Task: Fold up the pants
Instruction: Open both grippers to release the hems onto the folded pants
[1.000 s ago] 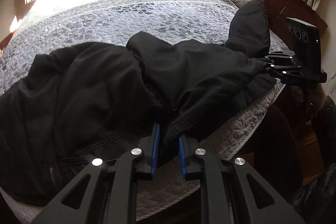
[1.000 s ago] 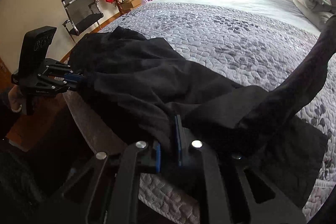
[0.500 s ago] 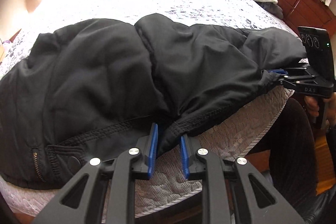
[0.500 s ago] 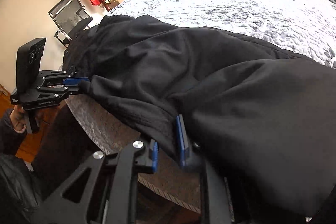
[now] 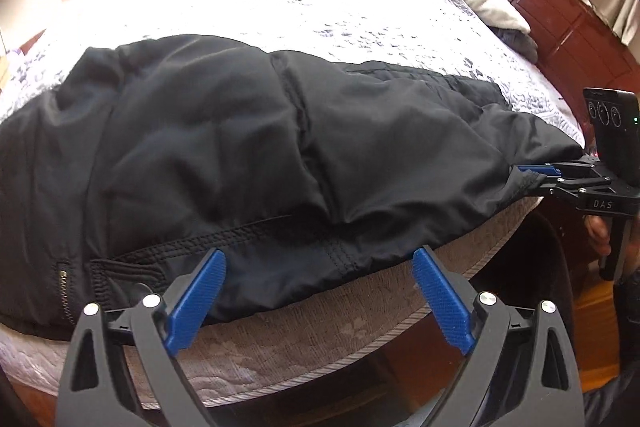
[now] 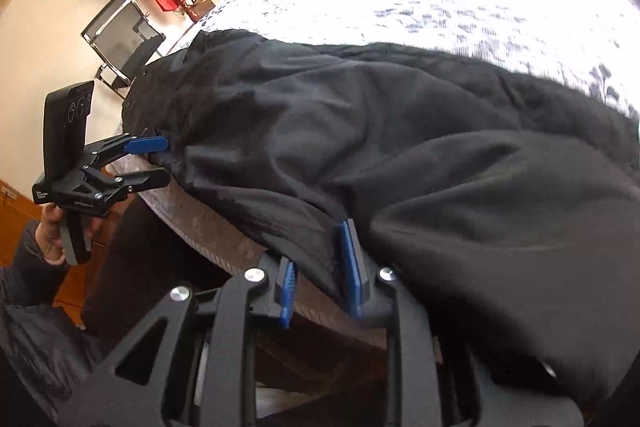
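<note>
1. Black fabric of the pants [image 5: 248, 155] was seen draped along the near edge of the bed [image 5: 304, 343], folded lengthwise.
2. Nearest that edge, the left gripper [image 5: 318, 291] was spread wide and opening, its pads clear of the hem.
3. Further along the edge, the right gripper [image 6: 320, 267] was opening, cloth between its jaws but apparently no longer pinched.
4. Overhanging cloth could probably slide off the bed once released.
</note>
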Demonstrator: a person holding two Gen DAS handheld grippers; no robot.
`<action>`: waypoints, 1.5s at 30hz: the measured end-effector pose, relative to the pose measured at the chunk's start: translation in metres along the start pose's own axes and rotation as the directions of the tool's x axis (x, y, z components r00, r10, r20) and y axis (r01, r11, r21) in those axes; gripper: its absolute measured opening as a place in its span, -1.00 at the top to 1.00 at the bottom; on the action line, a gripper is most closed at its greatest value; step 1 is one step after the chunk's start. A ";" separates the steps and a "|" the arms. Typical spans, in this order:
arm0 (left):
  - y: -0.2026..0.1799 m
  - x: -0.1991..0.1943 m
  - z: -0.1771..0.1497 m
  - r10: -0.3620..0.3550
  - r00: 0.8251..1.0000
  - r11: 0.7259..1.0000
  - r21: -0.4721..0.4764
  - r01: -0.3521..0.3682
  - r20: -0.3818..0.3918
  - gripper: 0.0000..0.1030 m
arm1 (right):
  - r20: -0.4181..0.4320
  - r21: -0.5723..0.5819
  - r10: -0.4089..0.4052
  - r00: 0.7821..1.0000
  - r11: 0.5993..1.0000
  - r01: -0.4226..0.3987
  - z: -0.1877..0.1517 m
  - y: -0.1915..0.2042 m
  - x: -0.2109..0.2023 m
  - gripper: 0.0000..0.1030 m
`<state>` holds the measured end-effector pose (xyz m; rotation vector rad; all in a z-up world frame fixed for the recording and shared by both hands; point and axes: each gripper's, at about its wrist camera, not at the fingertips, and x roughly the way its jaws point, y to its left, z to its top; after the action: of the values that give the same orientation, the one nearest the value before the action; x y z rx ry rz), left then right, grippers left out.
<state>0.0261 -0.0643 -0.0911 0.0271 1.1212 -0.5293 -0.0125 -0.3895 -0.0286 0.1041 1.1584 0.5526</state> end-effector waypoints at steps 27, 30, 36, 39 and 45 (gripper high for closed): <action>-0.019 -0.015 -0.026 -0.077 0.995 0.996 -0.055 0.074 -0.057 -0.93 | 0.234 0.630 0.160 0.959 0.726 -0.275 -0.104 -0.117 -0.067 -0.96; -0.023 -0.005 -0.027 -0.086 0.994 0.995 -0.059 0.082 -0.071 -0.93 | 0.171 0.669 0.112 0.979 0.716 -0.198 -0.123 -0.121 -0.057 -0.96; -0.026 0.005 -0.020 -0.061 0.997 0.996 -0.076 0.056 -0.057 -0.93 | 0.142 0.695 0.055 0.988 0.706 -0.139 -0.121 -0.135 -0.027 -0.96; -0.028 0.006 -0.014 -0.031 0.999 0.998 -0.060 0.029 -0.033 -0.93 | 0.110 0.683 -0.015 0.994 0.727 -0.065 -0.111 -0.139 -0.021 -0.95; -0.022 0.014 -0.005 0.000 1.000 0.994 -0.112 -0.002 -0.013 -0.93 | 0.111 0.675 -0.082 0.990 0.738 -0.015 -0.092 -0.147 -0.023 0.04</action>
<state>0.0175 -0.0875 -0.1001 -0.0663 1.1623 -0.4654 -0.0480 -0.5452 -0.0994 0.7425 1.1785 0.0580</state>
